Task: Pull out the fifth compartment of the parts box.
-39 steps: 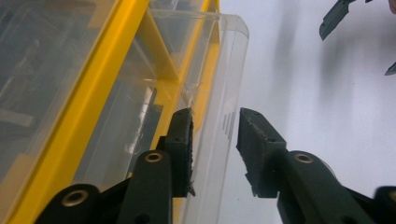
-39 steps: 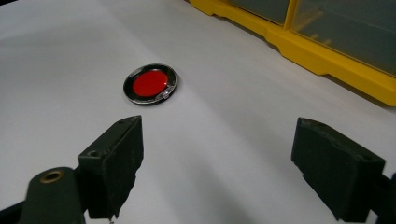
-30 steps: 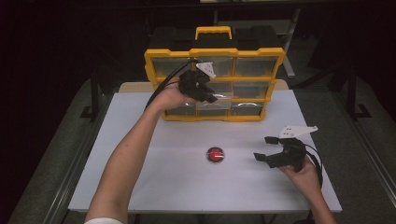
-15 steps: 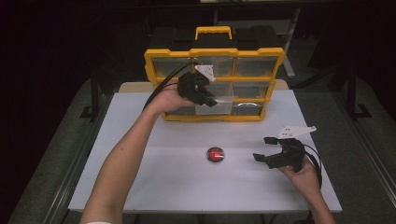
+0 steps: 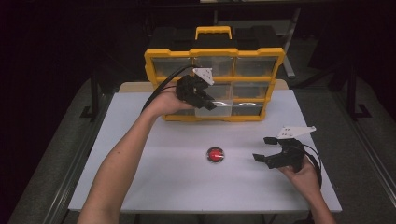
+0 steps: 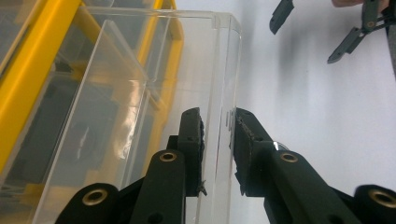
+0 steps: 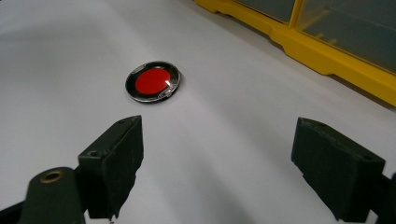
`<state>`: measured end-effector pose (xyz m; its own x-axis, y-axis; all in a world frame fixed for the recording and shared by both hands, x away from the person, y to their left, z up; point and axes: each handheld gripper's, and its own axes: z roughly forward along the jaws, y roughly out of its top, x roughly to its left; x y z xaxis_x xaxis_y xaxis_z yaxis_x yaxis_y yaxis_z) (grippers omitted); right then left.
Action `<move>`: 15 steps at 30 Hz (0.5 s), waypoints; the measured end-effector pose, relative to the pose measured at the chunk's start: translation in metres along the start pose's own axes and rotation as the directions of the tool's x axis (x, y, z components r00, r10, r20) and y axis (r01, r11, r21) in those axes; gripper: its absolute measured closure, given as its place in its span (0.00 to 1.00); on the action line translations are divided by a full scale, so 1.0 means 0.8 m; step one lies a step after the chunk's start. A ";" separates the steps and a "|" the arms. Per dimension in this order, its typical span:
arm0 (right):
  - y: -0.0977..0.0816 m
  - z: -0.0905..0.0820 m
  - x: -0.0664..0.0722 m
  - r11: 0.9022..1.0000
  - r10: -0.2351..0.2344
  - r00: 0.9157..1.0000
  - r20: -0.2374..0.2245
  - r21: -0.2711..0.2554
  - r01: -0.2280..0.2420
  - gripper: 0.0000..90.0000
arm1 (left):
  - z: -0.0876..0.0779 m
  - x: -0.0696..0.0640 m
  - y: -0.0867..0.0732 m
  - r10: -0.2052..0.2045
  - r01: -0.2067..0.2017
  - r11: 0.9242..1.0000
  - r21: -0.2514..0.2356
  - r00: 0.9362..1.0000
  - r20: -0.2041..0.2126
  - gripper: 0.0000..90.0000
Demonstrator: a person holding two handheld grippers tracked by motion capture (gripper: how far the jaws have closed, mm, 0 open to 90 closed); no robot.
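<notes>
While the right gripper [image 5: 265, 148] rests wide open at lower right beside the red disc [image 5: 215, 154], the left gripper [image 6: 218, 128] at centre pinches the clear drawer's front wall [image 6: 228, 84], drawn from the yellow organizer [image 5: 154, 58].

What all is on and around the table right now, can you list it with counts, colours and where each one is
Organizer case: one, yellow frame with clear compartments, upright at the table's far edge.
Clear drawer: one, transparent, partly out of the case's lower middle.
Round disc: one, red with dark rim, table centre.
Table: one, white.
Left gripper: one, black, jaws clamped on the drawer's front wall.
Right gripper: one, black, jaws wide apart, right of the disc, holding nothing.
Forearms: two, entering from the bottom.
</notes>
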<state>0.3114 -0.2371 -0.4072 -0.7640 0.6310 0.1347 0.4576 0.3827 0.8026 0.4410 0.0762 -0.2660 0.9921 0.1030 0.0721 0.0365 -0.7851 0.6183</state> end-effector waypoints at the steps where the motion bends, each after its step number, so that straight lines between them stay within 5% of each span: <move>1: 0.000 0.000 0.000 1.000 0.000 1.000 0.001 0.000 0.000 0.18 | 0.000 -0.001 0.000 -0.004 0.004 1.000 -0.005 1.000 0.004 0.83; 15: 0.000 0.001 0.000 1.000 -0.002 1.000 0.001 0.002 0.002 0.18 | 0.003 -0.006 -0.002 -0.001 0.001 1.000 -0.019 1.000 0.030 0.84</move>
<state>0.3116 -0.2368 -0.4075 -0.7642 0.6312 0.1328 0.4575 0.3854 0.8013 0.4361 0.0756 -0.2691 0.9952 0.0852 0.0483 0.0354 -0.7730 0.6334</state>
